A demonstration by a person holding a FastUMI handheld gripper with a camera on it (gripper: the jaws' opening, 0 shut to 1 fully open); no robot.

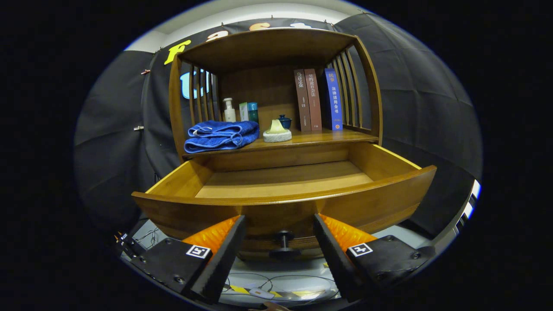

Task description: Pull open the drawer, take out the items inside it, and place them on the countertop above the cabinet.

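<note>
Black cloth walls close in the booth behind a wooden cabinet [276,86] whose countertop [319,137] doubles as a shelf under a slatted hood. Going left to right along that shelf: a folded blue towel [221,135] at the 10 o'clock end, a white bottle [229,110] and a small boxed item [249,111] behind it, a pale object on a round stand [277,131] near the middle with a dark blue lidded pot [284,121] just behind, then three upright books [319,100] leaning towards the right-hand slats at 1 o'clock.

Below the shelf the drawer [285,203] stands pulled well out, and the part of its floor that can be seen is bare wood. That suggests the towel and the small things on top may be the drawer's contents, already lifted out, though the near strip behind the front panel is hidden.

The gripper [280,246] sits low, level with the drawer front and pointing straight at it. Its jaws are spread wide, pinching nothing, with the dark knob [284,244] between them and clear of both fingers, a pose suited to having let go of the handle.
</note>
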